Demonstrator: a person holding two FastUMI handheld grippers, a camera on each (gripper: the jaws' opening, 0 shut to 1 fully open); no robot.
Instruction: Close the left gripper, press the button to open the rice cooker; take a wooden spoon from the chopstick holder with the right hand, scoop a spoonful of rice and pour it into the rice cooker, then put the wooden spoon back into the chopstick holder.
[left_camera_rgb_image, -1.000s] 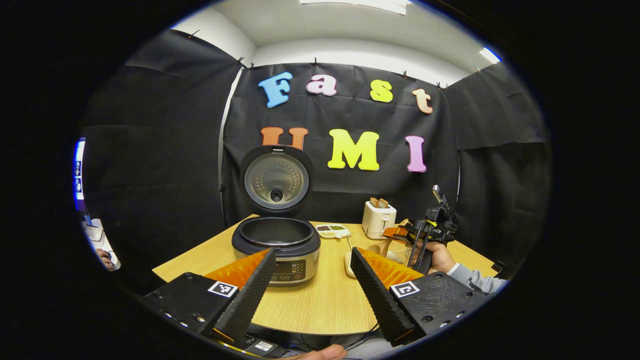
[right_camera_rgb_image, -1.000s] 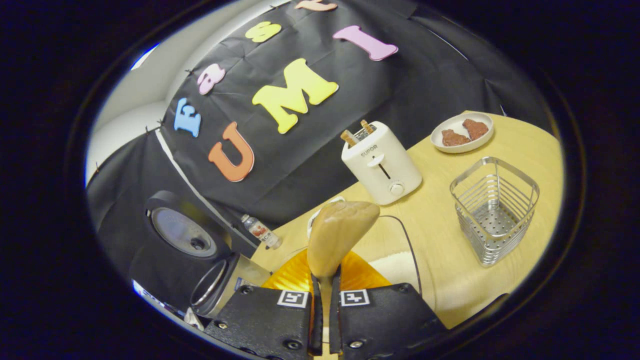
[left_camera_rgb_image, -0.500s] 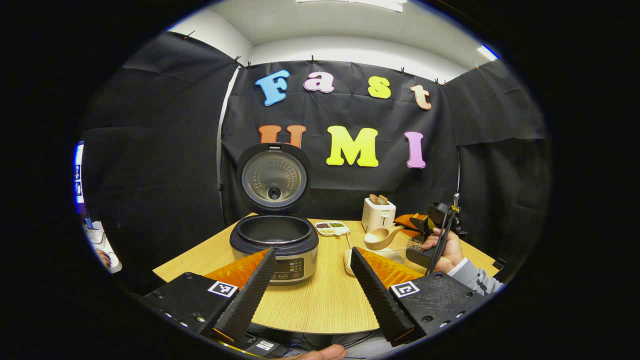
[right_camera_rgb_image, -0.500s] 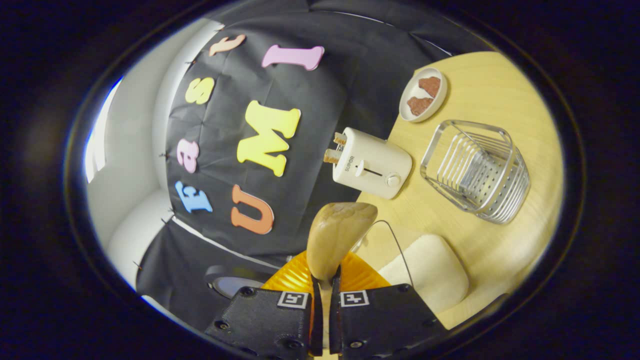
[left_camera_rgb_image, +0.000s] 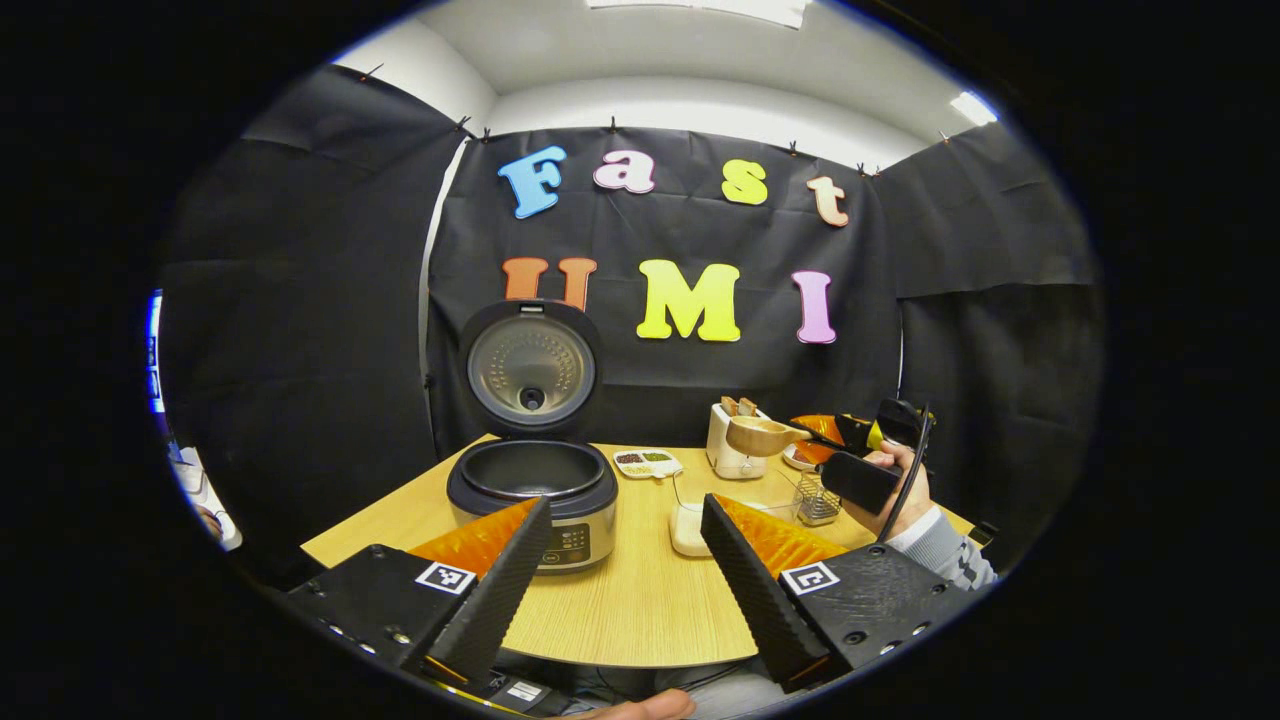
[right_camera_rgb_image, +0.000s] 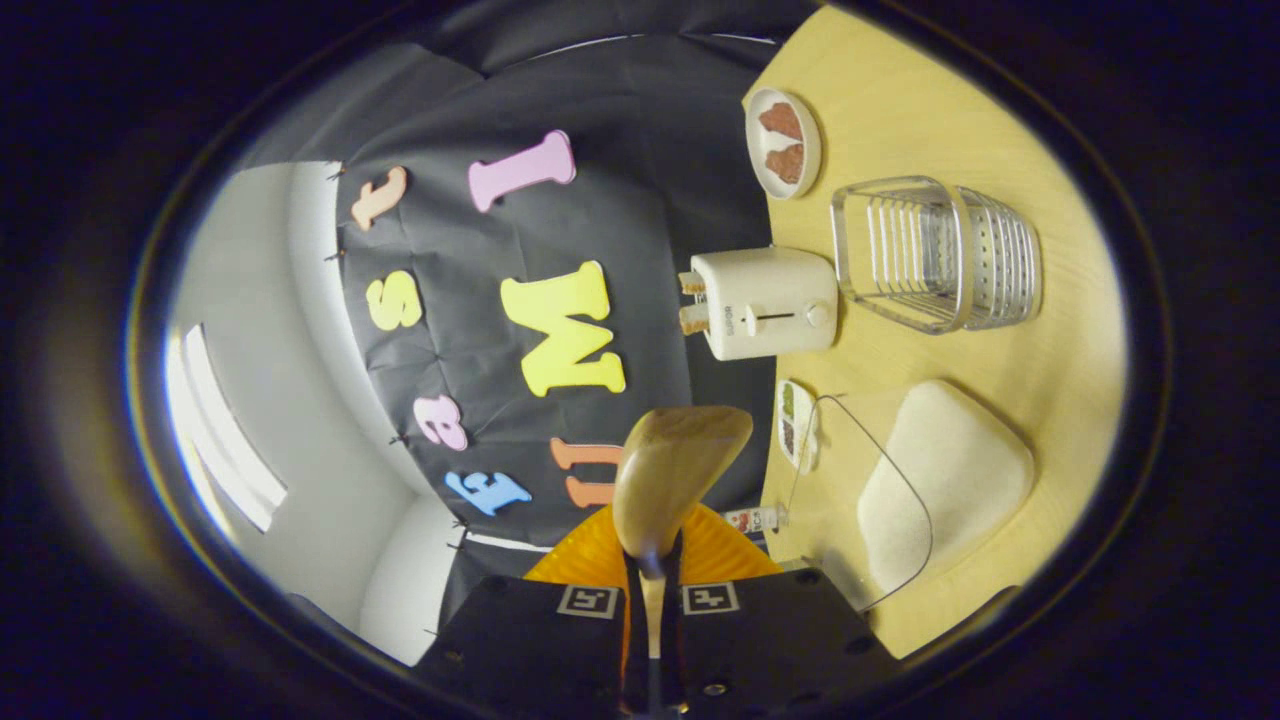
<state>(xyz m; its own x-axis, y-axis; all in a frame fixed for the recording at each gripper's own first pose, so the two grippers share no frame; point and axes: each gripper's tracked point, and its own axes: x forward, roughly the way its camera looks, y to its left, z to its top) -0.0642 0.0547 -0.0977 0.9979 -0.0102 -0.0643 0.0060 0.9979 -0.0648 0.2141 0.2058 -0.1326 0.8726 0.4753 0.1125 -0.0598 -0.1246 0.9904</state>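
Observation:
The rice cooker (left_camera_rgb_image: 532, 490) stands open on the left of the table, its lid (left_camera_rgb_image: 531, 364) upright and its pot dark inside. My left gripper (left_camera_rgb_image: 625, 510) hangs open in front of it, holding nothing. A hand holds my right gripper (left_camera_rgb_image: 862, 450) over the table's right side. That gripper (right_camera_rgb_image: 650, 560) is shut on the wooden spoon (right_camera_rgb_image: 675, 470), whose bowl (left_camera_rgb_image: 758, 436) juts left, roughly level, above the glass bowl of white rice (left_camera_rgb_image: 690, 522) (right_camera_rgb_image: 945, 480). What lies in the spoon I cannot tell. The wire chopstick holder (left_camera_rgb_image: 818, 500) (right_camera_rgb_image: 935, 255) stands empty. The right gripper view is rolled about a quarter turn.
A white toaster (left_camera_rgb_image: 728, 452) (right_camera_rgb_image: 765, 315) stands at the back of the wooden table (left_camera_rgb_image: 640, 610). A small dish of beans (left_camera_rgb_image: 646, 462) (right_camera_rgb_image: 797, 422) lies beside it. A plate with brown pieces (right_camera_rgb_image: 783, 140) sits beyond the holder, and a small bottle (right_camera_rgb_image: 755, 520) lies near the wall.
The right gripper has risen from the rice bowl with the spoon and rolled about a quarter turn. The spoon's bowl now hangs higher, level with the toaster. The left gripper stays open.

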